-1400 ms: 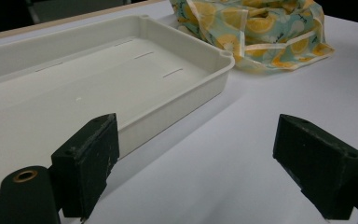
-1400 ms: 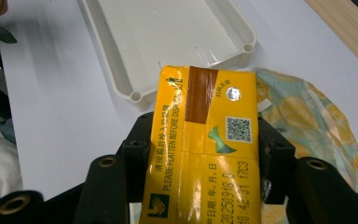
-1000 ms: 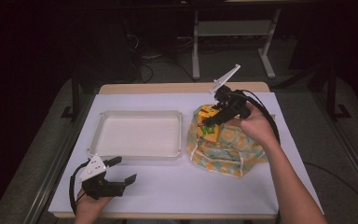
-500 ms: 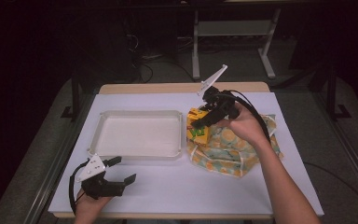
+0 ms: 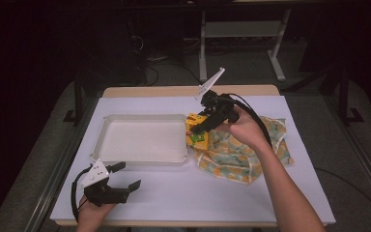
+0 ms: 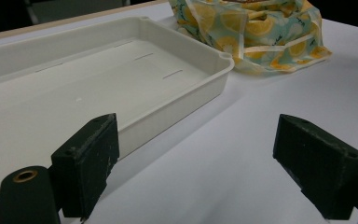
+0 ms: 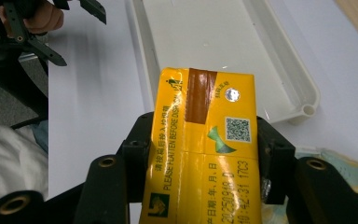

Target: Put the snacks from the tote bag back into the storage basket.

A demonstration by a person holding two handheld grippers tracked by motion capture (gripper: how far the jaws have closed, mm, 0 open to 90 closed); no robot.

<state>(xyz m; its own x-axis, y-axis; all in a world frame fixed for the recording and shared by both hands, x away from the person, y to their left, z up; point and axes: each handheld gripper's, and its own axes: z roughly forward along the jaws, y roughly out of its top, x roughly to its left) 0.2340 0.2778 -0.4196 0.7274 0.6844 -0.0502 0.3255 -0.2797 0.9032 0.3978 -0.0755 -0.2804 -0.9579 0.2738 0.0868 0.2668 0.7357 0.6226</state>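
White bench [image 5: 251,193]: right tongs [image 5: 199,129] clamping yellow carton [image 5: 196,133] beside tray's [image 5: 140,159] right rim, left tongs [image 5: 125,176] wide, empty; next, likely lowering into tray.

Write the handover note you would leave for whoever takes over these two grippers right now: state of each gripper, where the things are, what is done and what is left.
Right gripper: shut on the yellow drink carton, held in the air at the white tray's right edge, beside the lemon-print bag.
Left gripper: open, holding nothing, resting on the table in front of the tray.
Done: carton is out of the bag.
Left: probably carry it over the tray, which holds nothing yet, set it down and release.
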